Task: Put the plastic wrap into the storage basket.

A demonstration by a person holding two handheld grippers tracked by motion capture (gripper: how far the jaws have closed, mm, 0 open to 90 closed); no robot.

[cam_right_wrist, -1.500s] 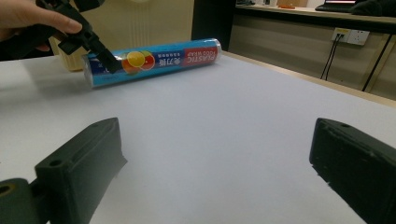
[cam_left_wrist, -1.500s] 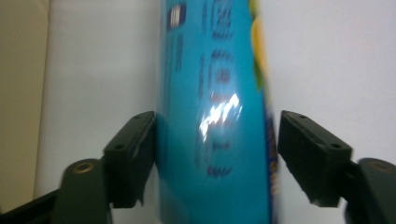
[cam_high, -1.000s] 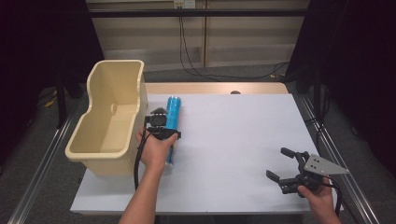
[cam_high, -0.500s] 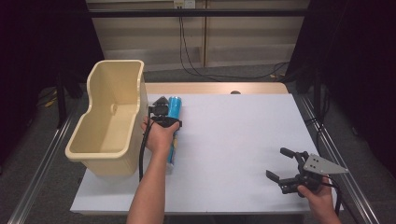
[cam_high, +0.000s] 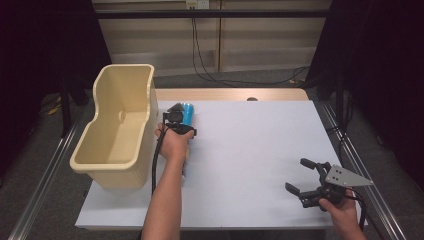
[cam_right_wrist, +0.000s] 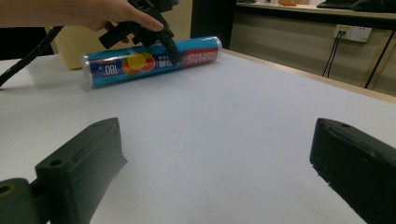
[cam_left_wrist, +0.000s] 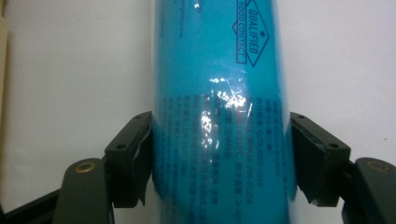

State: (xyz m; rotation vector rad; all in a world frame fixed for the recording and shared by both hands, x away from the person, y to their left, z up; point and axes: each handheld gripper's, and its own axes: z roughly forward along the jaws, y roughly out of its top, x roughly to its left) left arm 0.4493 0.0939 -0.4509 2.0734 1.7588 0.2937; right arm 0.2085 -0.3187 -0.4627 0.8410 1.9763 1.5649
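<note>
A blue plastic-wrap roll (cam_high: 186, 110) lies on the white table (cam_high: 260, 150) next to the beige bin, pointing away from the person. My left gripper (cam_high: 175, 120) is down over the roll's far half. In the left gripper view the roll (cam_left_wrist: 219, 116) sits between the jaws of my left gripper (cam_left_wrist: 222, 135), which stand close on either side and are open. The roll (cam_right_wrist: 149, 60) rests flat on the table in the right gripper view. My right gripper (cam_high: 297, 175) is open over the table's near right corner, holding nothing.
A tall beige plastic bin (cam_high: 125, 80) stands at the table's left edge, touching distance from the roll. A wooden strip (cam_high: 225, 95) runs along the table's far edge. Cables trail from both grippers.
My left gripper has slid along the roll toward its far end, away from the person. The roll and the right gripper have stayed put.
</note>
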